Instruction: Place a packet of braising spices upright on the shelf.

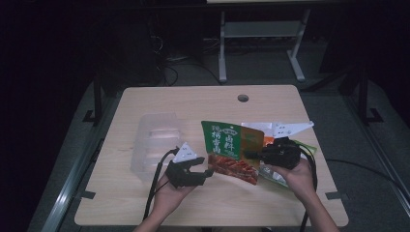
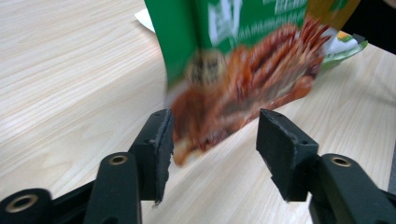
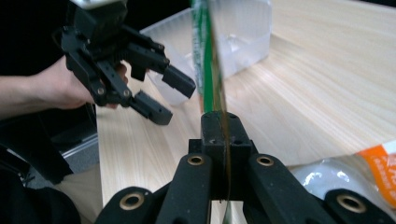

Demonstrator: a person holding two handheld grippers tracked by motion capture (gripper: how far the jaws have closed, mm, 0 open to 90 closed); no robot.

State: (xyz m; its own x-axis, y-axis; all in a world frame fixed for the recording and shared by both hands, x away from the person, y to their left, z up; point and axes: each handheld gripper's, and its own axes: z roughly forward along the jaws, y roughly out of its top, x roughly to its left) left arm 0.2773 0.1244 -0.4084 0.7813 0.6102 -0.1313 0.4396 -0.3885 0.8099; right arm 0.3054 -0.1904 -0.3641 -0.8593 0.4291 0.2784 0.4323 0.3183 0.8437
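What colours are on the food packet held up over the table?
The packet is green above, orange-red food picture below; clearest in the left gripper view.

Each claw is matte black: the left claw point(image 1: 209, 170) and the right claw point(image 1: 247, 155) both carry a pale grey three-cornered plate with dark dots. Brass-ringed pivots join the linkage arms, black cables trail behind, and both forearms are bare.

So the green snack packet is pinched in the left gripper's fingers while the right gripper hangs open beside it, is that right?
Reversed. The right gripper is shut on the green snack packet, as the right gripper view shows; the left gripper hangs open beside it, fingers not pressing the packet.
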